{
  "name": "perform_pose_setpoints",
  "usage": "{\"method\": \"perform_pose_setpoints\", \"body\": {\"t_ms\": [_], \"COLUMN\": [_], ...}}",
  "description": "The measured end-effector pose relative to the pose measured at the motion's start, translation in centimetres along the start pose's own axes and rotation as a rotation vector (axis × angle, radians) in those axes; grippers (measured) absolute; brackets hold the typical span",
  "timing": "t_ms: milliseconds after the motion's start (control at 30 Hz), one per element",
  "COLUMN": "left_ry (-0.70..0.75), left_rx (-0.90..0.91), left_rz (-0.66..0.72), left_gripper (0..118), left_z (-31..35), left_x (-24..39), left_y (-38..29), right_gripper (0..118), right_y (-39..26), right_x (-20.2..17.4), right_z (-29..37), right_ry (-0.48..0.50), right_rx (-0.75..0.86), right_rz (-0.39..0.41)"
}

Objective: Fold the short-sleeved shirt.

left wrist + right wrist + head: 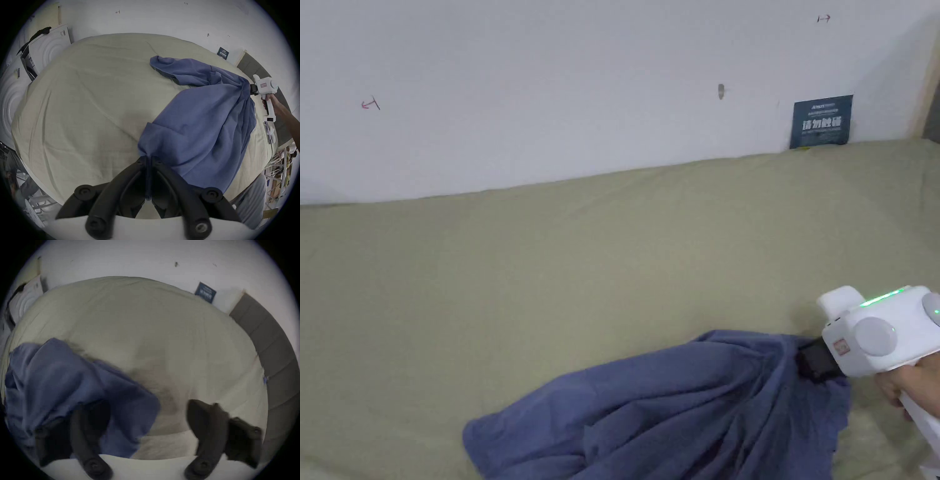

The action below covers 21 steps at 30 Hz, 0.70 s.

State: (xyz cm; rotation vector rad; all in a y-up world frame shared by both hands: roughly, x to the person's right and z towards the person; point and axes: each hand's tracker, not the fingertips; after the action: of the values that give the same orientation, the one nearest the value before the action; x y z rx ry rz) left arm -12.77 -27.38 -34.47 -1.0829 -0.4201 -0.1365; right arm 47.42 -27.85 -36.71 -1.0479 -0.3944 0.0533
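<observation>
Blue short-sleeved shirt [675,412] bunched on the olive bed sheet [581,262], caught at two ends.

The left gripper [148,160] pinches a bunched edge of the shirt between closed jaws — cloth runs from there to the right gripper [809,362]. That gripper's own blurred view shows its jaws spread wide, shirt draped over one jaw, so a firm hold can't be confirmed.

dark blue sign [822,121] on white wall [550,81], lettering too blurred to read
</observation>
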Motion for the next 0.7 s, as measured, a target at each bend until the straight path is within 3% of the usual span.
{"method": "perform_pose_setpoints", "body": {"t_ms": [33, 100, 133, 267, 433, 567, 700], "left_ry": [0.007, 0.008, 0.004, -0.025, -0.021, 0.090, 0.081], "left_rx": [0.002, -0.003, -0.005, 0.018, 0.160, 0.293, 0.385], "left_rz": [-0.011, -0.016, -0.016, -0.004, -0.026, -0.080, -0.052], "left_gripper": [4, 4, 4, 4, 4, 4, 4], "left_z": [-0.1, 0.0, 0.3, 2.6, 8.7, 13.7, 18.0], "left_x": [0.1, 0.0, -0.2, -1.1, -2.4, -3.2, -3.7], "left_y": [0.0, 0.2, 0.3, 1.4, 5.9, 10.9, 16.1], "right_gripper": [8, 7, 7, 7, 7, 7, 7], "right_y": [0.1, 0.3, 0.1, 0.3, 0.3, -0.7, -1.8], "right_x": [-0.4, -1.3, -2.1, -1.1, 4.1, 7.2, 9.7], "right_z": [0.6, 2.2, 3.2, 9.2, 20.1, 28.2, 34.1], "right_ry": [0.045, 0.173, 0.104, 0.102, 0.110, 0.113, 0.099], "right_rx": [-0.008, -0.014, 0.002, 0.098, 0.244, 0.361, 0.455], "right_rz": [0.009, -0.045, -0.027, -0.043, -0.130, -0.197, -0.259]}}
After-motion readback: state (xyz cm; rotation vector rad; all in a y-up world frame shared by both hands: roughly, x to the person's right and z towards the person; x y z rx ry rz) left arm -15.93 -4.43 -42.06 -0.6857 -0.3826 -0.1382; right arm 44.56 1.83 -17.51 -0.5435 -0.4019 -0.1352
